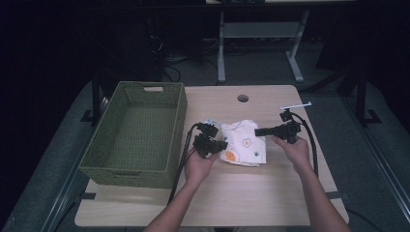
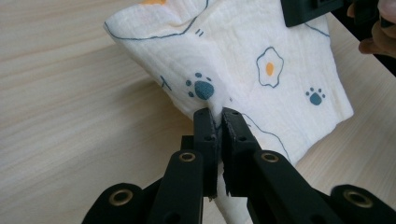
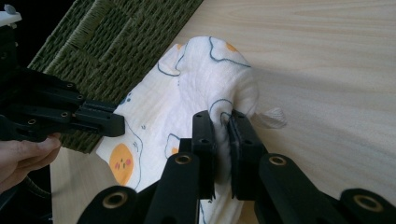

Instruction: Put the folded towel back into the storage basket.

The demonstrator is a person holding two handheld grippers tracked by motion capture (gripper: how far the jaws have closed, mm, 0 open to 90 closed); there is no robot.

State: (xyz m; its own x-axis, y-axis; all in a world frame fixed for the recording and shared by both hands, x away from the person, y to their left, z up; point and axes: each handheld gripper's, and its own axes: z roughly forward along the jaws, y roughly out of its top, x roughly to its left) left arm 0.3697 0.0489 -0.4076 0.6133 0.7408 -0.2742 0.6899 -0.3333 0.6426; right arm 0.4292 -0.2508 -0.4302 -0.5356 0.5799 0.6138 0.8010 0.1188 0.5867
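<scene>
A white cloth (image 1: pixel 244 142) printed with fried eggs and paw prints lies crumpled at the middle of the wooden table (image 1: pixel 270 193). My left gripper (image 1: pixel 223 145) pinches its left edge; in the left gripper view the jaws are shut on a fold of the cloth (image 2: pixel 243 60), with my left gripper (image 2: pixel 218 114) lifting it slightly. My right gripper (image 1: pixel 258 131) holds the cloth's right edge. In the right gripper view my right gripper (image 3: pixel 224 121) is shut on a bunched fold of the cloth (image 3: pixel 205 79). The other gripper's black jaws (image 3: pixel 70 114) show at the left there.
A green woven basket (image 1: pixel 140 133) stands at the table's left, close beside the cloth, and appears as the basket (image 3: pixel 112 42) in the right gripper view. A round cable hole (image 1: pixel 242 98) sits near the far edge. Desk legs stand on the floor behind.
</scene>
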